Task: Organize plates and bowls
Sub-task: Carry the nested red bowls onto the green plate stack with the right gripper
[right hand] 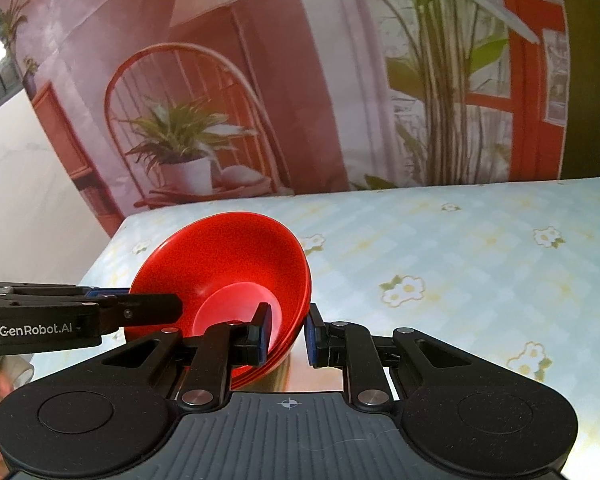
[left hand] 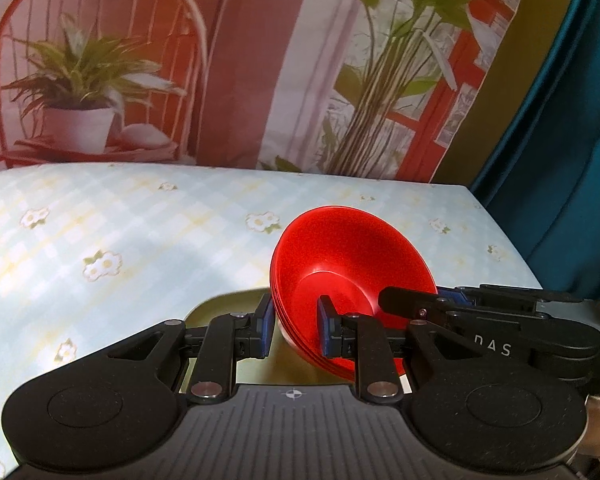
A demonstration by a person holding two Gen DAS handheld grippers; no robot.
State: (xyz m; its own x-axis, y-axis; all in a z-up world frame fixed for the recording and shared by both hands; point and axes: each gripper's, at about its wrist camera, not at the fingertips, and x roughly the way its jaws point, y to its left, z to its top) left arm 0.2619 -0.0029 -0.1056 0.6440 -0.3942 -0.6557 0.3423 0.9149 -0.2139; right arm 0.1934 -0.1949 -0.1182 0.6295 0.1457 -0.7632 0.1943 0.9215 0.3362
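A stack of nested red bowls (left hand: 352, 256) hangs tilted above the table, held from two sides. My left gripper (left hand: 296, 320) is shut on the stack's left rim, one blue pad inside the top bowl and one outside. My right gripper (left hand: 416, 298) reaches in from the right and clamps the opposite rim. In the right wrist view the same red bowls (right hand: 228, 256) sit between the pads of my right gripper (right hand: 289, 330), while my left gripper (right hand: 148, 300) holds the far rim from the left.
The table (left hand: 100, 220) wears a pale checked cloth with flowers. A pale green tray (left hand: 228, 304) lies just under the bowls. A printed backdrop (left hand: 260, 60) of a chair and plants stands behind, and a blue curtain (left hand: 560, 160) hangs at the right.
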